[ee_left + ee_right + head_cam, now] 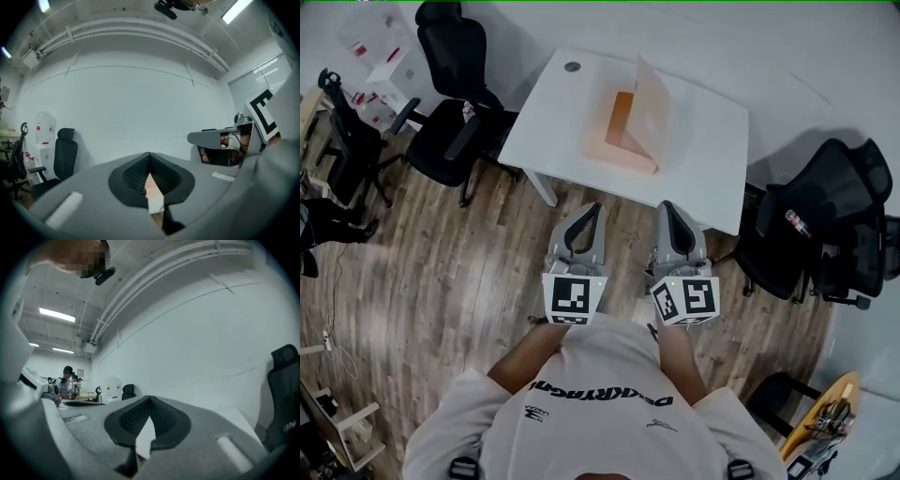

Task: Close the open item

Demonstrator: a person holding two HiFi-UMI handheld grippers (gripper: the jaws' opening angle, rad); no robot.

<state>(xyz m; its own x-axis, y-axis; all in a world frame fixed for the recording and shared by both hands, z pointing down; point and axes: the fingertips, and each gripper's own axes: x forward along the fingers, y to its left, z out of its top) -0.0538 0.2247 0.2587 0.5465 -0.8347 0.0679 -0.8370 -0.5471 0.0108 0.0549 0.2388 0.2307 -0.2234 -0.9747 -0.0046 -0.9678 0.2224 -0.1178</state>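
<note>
— Where's our open box?
— On the white tabletop, lid raised, possibly cardboard. Our left tongs and right tongs hang short of it, both pinched together, empty.

Table: white top, smooth, matt, laminate look.
Open box: orange body, paler lid, matt finish; card or plastic, can't tell.
Floor: wood-look planks, grey-brown, grain visible, low sheen.
Left chair & right chair: black, mesh/cloth backs.
Left gripper & right gripper: grey matt plastic shells. Pads: black, fine-ribbed, rubbery look.
Marker cubes: matt b/w print.
Shirt, near edge: white cloth.
</note>
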